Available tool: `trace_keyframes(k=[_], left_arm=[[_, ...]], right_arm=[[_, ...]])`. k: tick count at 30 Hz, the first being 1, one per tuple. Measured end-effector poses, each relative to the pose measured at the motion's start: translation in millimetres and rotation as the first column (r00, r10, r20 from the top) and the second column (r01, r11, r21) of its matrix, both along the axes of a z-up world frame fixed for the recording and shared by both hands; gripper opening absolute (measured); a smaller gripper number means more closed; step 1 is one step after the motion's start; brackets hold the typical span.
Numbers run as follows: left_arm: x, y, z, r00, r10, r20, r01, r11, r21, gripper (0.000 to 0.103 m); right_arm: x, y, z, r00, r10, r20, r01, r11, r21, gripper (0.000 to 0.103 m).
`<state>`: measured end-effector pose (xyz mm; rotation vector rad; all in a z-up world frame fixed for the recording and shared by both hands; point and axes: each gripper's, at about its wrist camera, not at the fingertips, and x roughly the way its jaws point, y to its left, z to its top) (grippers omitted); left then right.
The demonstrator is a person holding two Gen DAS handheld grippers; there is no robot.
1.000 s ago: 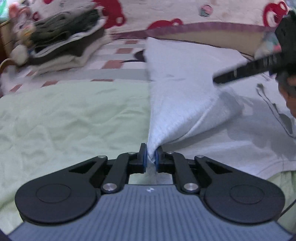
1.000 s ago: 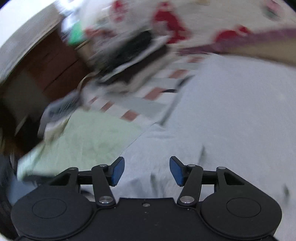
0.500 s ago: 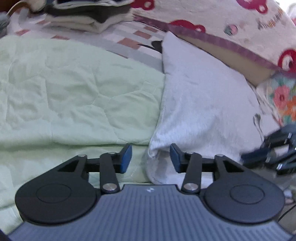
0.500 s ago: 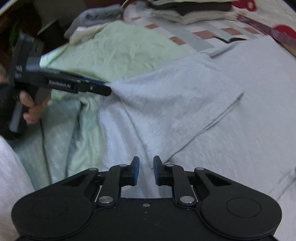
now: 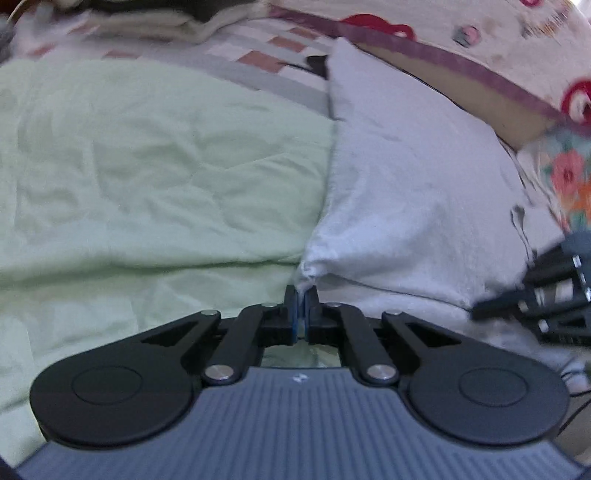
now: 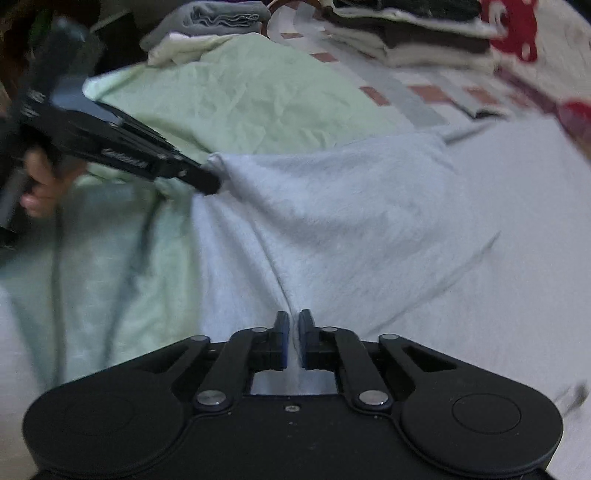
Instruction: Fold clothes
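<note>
A pale grey-white garment lies partly folded on a light green quilt. My left gripper is shut on the garment's near left corner, which bunches just above the pads. In the right wrist view the same garment spreads ahead, and my right gripper is shut on a ridge of its cloth that runs up between the pads. The left gripper shows there too, at the left, pinching the garment's corner, with a hand on its handle. The right gripper's black body sits at the right edge of the left wrist view.
A stack of folded clothes rests at the far side on a checked sheet. A folded grey piece lies at the back left. A cream blanket with red prints and a floral cloth border the right.
Both grippers went from open to shut on the garment: the left on its near corner, the right on a fold of cloth. Both views have rolled and shifted over the bed.
</note>
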<state>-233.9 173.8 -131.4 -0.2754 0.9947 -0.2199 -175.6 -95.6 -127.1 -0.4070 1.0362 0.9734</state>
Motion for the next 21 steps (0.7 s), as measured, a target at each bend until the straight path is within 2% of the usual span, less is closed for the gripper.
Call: trace_keyframes(k=[3,4,5,7,8,9,11,12,16,20,21], left_arm=[[0,5,-1,0.999,0.022,-0.039,-0.023,0.999,-0.047,0.004],[0,8,-1,0.998,0.021,-0.055,-0.025,0.997,-0.075,0.013],[0,13,1,0.998,0.019,-0.064,-0.026,0.993,-0.119,0.029],[-1,23,8,0.998,0.025,-0.055,-0.035,0.979,-0.2,0.052],[0,28,13,0.999,0.039,-0.037,-0.046,0.973,-0.228,0.053],[0,32,18,0.998,0.054,-0.018,-0.057,0.965,-0.256,0.053],[5,38,24,0.996,0.088,0.016,-0.079,0.951,-0.299,0.055],[10,40,24,0.994,0.103,0.026,-0.09,0.945,-0.314,0.055],[38,27,8,0.992,0.121,-0.029,-0.124,0.953,-0.277,0.055],[56,12,-7,0.992,0.078,-0.098,-0.101,0.963,-0.251,0.055],[58,10,-9,0.991,0.065,-0.115,-0.092,0.963,-0.252,0.055]], right_arm=[[-8,-14,2,0.999,-0.011,-0.043,0.011,1.0,-0.009,0.0],[-8,-21,6,0.997,-0.05,-0.052,0.05,0.999,0.003,0.001],[-5,-35,13,0.991,-0.114,-0.07,0.116,0.993,0.024,0.001],[2,-67,29,0.961,-0.25,-0.117,0.258,0.964,0.065,0.008],[6,-86,37,0.938,-0.315,-0.142,0.328,0.941,0.077,0.012],[10,-107,45,0.91,-0.379,-0.168,0.397,0.914,0.086,0.023],[18,-158,60,0.829,-0.518,-0.211,0.543,0.836,0.076,0.032],[20,-182,66,0.786,-0.576,-0.224,0.602,0.795,0.068,0.033],[23,-276,75,0.595,-0.751,-0.286,0.788,0.615,0.025,0.039],[16,-335,53,0.405,-0.801,-0.442,0.896,0.443,0.018,0.041],[12,-346,47,0.367,-0.798,-0.478,0.912,0.41,0.014,0.043]])
